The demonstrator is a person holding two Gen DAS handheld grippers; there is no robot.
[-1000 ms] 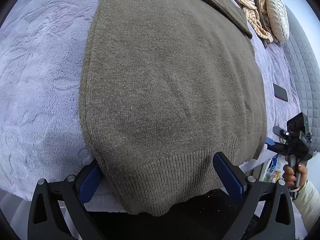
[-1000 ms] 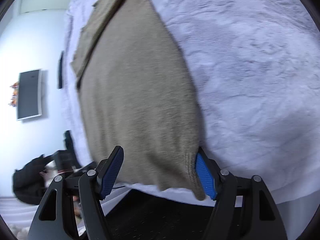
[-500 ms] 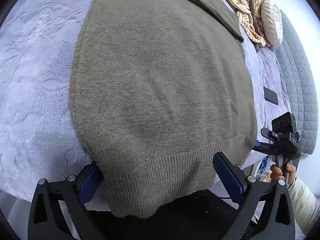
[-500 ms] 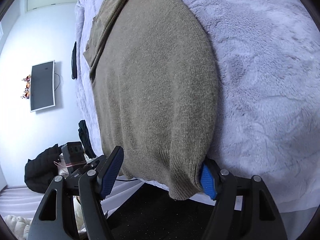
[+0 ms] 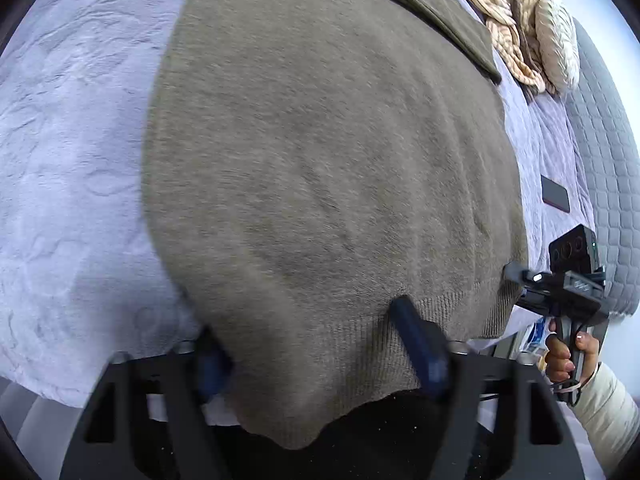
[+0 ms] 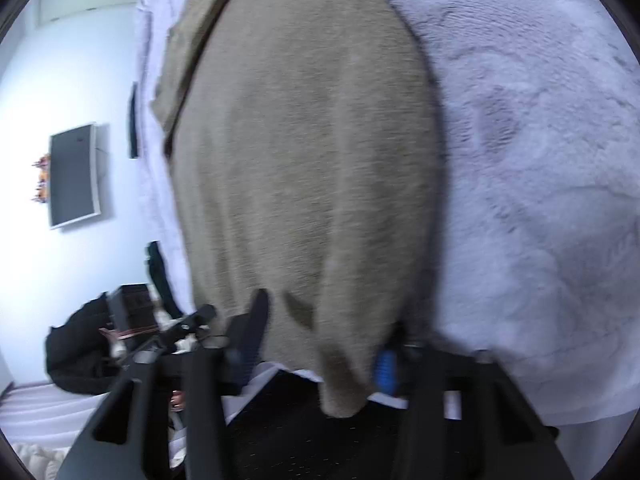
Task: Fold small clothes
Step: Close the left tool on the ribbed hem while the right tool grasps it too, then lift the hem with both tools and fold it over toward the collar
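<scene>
A pale lilac blanket point(image 5: 72, 168) is covering the bed, with a heap of striped cream clothes point(image 5: 516, 20) lying at the far right beside a grey quilted headboard point(image 5: 600, 168) and a dark phone point(image 5: 555, 199) resting on the cover. The olive-brown knitted sweater point(image 5: 328, 168) is lying flat across the bed, its ribbed hem hanging over the near edge. The left tool point(image 5: 320, 348) is straddling the hem's near-left corner; its jaws have just been closing, and the blue pads are now pressing into the knit, bunching it. The right tool point(image 6: 320, 344) is gripping the opposite hem corner, its jaws likewise just closing from wide apart onto a pinched fold. A wall screen point(image 6: 74, 176) is hanging at the left in the right wrist view.
</scene>
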